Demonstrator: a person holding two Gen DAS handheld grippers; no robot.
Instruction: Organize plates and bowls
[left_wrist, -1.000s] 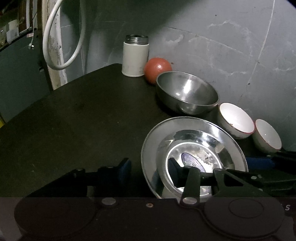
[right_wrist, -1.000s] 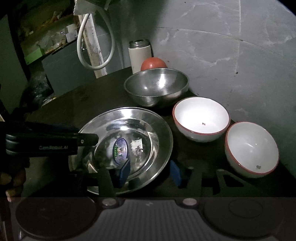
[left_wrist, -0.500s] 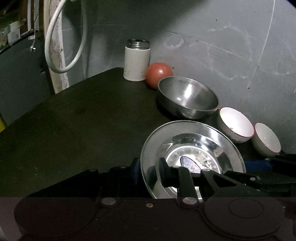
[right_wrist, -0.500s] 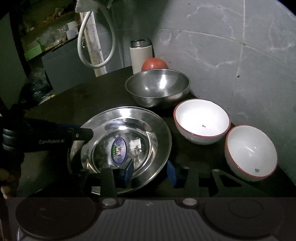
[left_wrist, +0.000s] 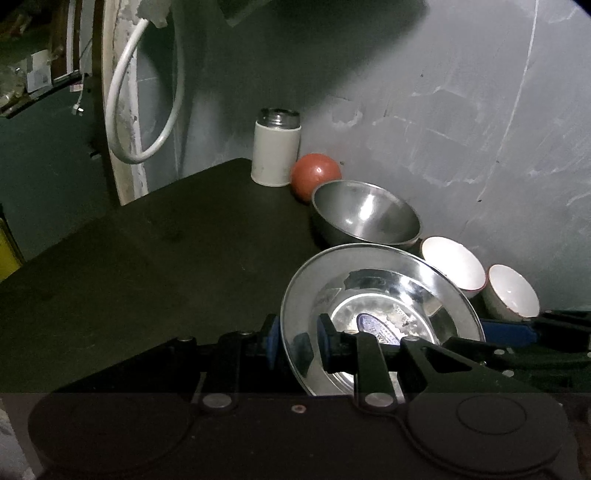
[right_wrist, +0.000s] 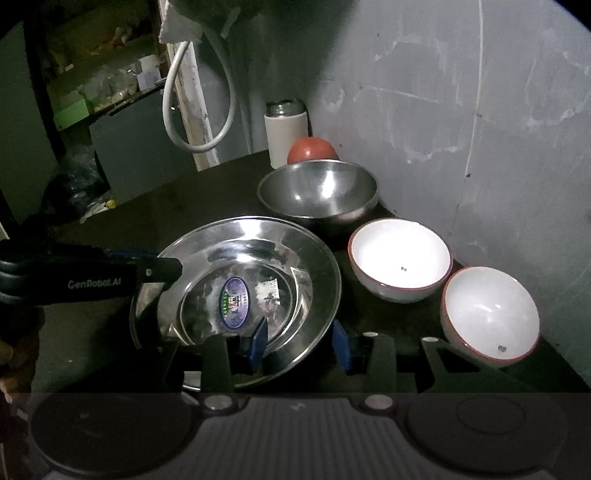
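Dark desk (left_wrist: 155, 266) against a scuffed grey wall carries the dishes. Steel plate (left_wrist: 384, 288) is clamped at its rim by the left claw (left_wrist: 295, 341), narrowly shut. Its opposite rim sits between the pads of the right claw (right_wrist: 299, 341), whose jaws are closing; contact cannot be confirmed. Beyond the claws a steel bowl (right_wrist: 317, 192) is seen; two white bowls (right_wrist: 400, 258) (right_wrist: 489, 314) are set to the right.

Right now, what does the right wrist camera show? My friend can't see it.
The right gripper is closing around the near rim of a steel plate, while the left gripper holds its left rim. Behind sit a steel bowl and two white bowls.
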